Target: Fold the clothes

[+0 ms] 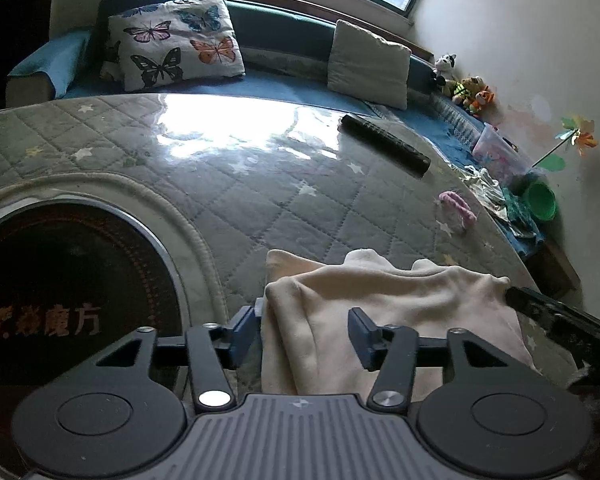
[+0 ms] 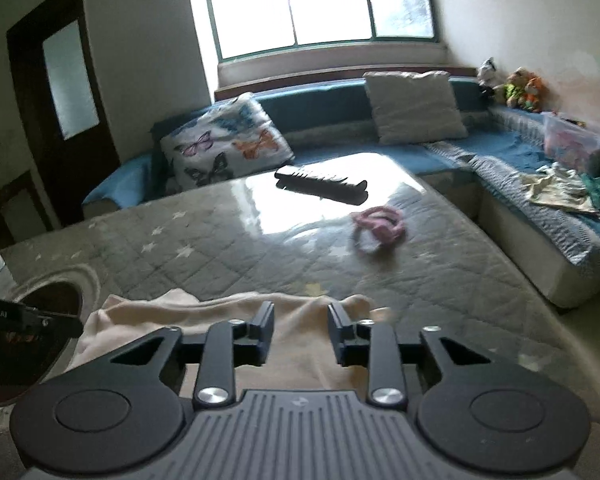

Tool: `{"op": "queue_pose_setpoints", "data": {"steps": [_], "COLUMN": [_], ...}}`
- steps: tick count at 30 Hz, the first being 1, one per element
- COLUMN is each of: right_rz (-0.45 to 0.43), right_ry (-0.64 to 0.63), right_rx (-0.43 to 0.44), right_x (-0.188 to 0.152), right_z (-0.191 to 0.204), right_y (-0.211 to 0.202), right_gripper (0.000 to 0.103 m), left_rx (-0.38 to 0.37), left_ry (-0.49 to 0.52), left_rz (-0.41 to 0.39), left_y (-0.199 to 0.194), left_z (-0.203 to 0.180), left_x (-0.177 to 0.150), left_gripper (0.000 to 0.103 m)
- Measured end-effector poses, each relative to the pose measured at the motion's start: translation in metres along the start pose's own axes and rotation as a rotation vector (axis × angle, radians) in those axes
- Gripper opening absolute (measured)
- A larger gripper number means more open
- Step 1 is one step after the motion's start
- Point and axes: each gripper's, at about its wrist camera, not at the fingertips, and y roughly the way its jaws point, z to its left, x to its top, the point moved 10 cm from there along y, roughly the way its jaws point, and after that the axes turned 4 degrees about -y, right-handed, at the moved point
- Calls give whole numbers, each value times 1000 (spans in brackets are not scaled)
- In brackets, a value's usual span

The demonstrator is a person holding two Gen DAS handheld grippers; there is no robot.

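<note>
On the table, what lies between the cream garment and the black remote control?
Only bare quilted table cover lies between the cream garment and the black remote control. The pink hair band sits off to the right. The right wrist view shows it best.

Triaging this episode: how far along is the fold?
Done: cream garment lies bunched, apparently doubled over, on the quilted table.
In hand: nothing; left gripper and right gripper are open over it.
Left: smoothing and further folds, probably; clothes on the sofa look unfolded.
</note>
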Motion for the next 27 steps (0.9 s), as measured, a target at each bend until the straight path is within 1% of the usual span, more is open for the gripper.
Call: {"op": "queue_pose_setpoints", "data": {"steps": [2,4,7,11,13,16,20,22,23,25,27], "right_rz": [15,25,38,59,61,60,55,46,41,35,28], "right_ry": [-8,-8,-19,-32,-42,-56,-59,-62,-64,-67,-76], "right_rx": [3,5,-7,-23,-33,-39,-39,-38,-37,-31,-25], "right_x": [-1,-1,-2,-5,-6,-6,-5,-3,-3,-3,-4], "right_z": [4,7,9,6,4,4,3,3,4,7,11], "right_y": [11,21,34,49,53,55,49,44,41,34,28], "right_gripper": [32,37,40,42,46,48,53,60,61,71,76], "left_rx": [4,13,26,42,55,74,79,79,79,79,74], "left_ry": [9,18,34,42,45,44,53,62,67,75,86], "left_rz": [2,-1,-4,3,11,16,9,1,-4,-14,-26], "left_y": [5,10,18,30,36,42,38,34,31,24,17], "left_z": [-2,-3,-3,-3,-1,2,2,1,0,-2,-4], "left_x": [2,4,8,9,8,7,6,5,5,4,2], "left_gripper": [61,70,74,76,76,77,80,84,85,89,92]}}
